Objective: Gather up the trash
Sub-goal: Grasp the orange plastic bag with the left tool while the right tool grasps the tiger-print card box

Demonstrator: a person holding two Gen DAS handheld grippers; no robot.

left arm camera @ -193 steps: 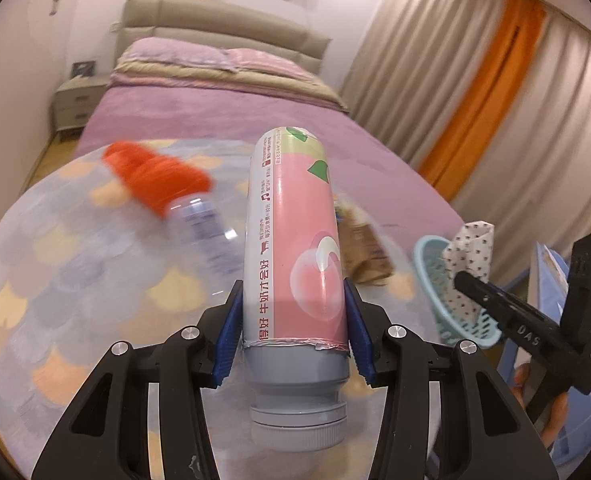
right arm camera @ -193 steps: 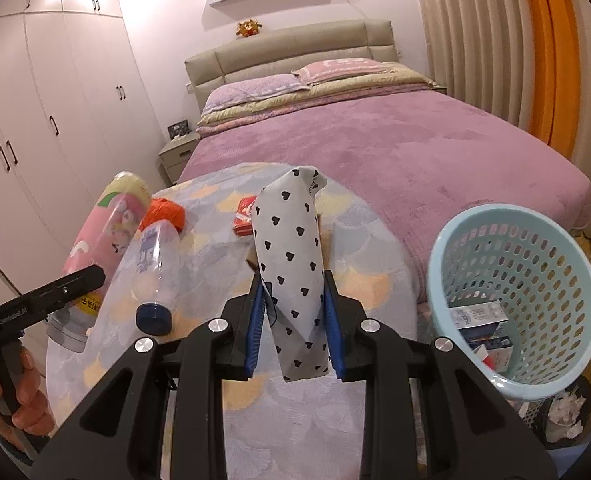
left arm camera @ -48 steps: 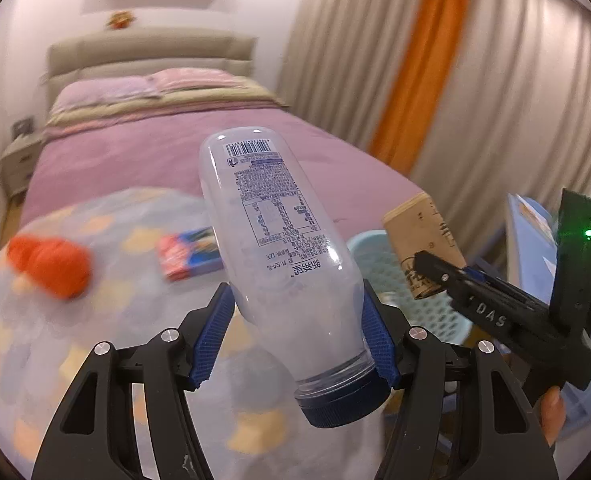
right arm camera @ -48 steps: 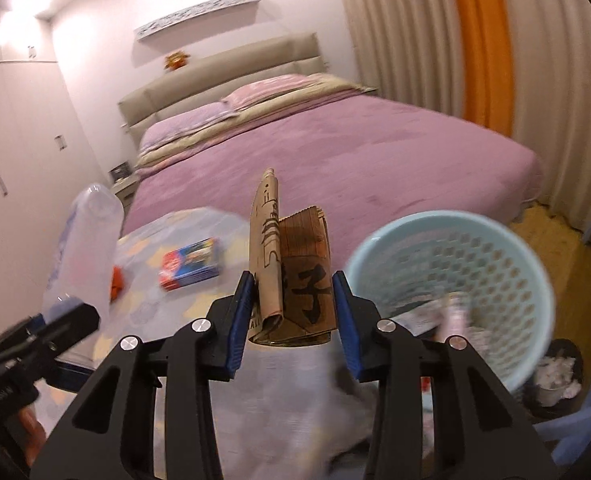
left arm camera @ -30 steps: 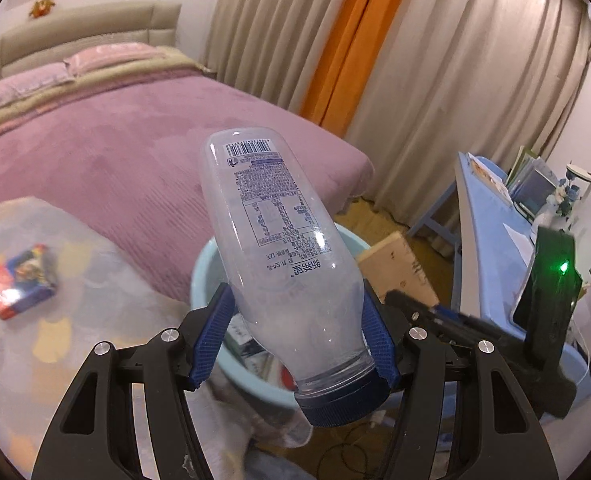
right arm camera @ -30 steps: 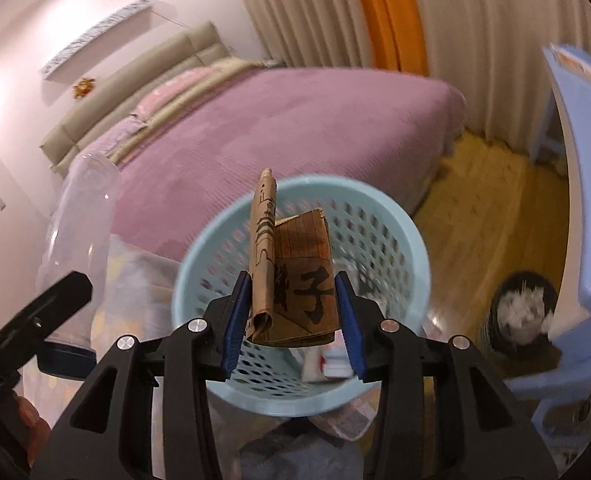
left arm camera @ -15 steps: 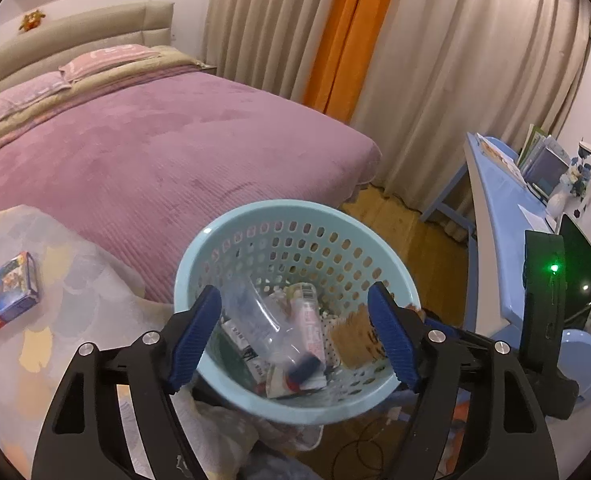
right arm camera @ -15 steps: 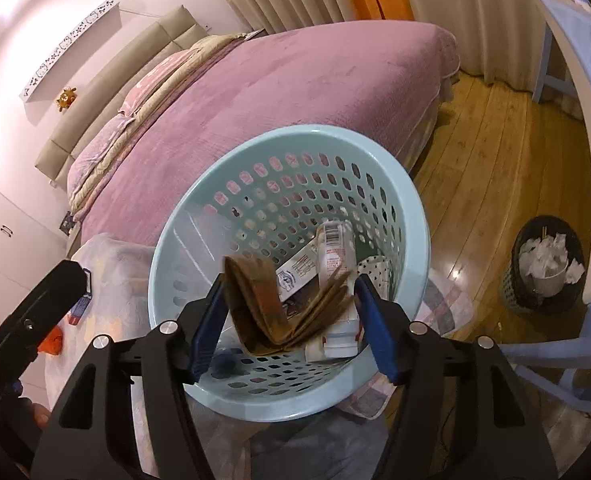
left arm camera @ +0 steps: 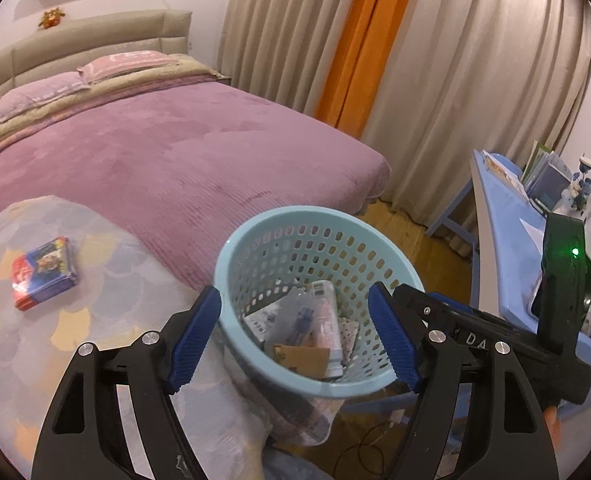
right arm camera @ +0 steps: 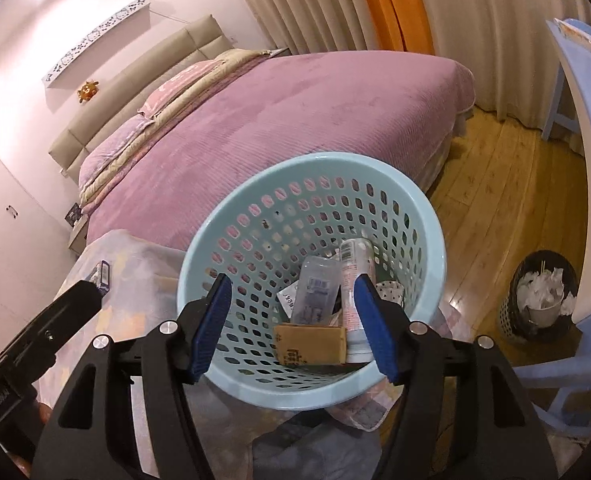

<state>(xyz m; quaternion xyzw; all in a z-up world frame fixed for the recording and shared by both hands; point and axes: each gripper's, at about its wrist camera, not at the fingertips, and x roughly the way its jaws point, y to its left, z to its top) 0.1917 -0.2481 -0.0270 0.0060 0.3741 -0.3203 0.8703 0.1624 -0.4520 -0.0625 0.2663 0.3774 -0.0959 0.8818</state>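
- The bed (left arm camera: 183, 148) fills the room behind, its purple cover running to the far edge of the table (left arm camera: 107, 320).
- The table carries a patterned cloth; a small box (left arm camera: 41, 274) lies near its left edge.
- The basket (right arm camera: 431, 240) stands just off the table's right edge, below both your grippers.
- Inside the basket lie a clear bottle (right arm camera: 315, 292), a pink bottle (right arm camera: 353, 280) and a brown carton (right arm camera: 309, 344), piled together.
- Your left gripper (left arm camera: 295, 340) hangs over the basket, jaws wide apart, holding nothing.
- Your right gripper (right arm camera: 291, 324) hangs over it too, jaws apart and empty.
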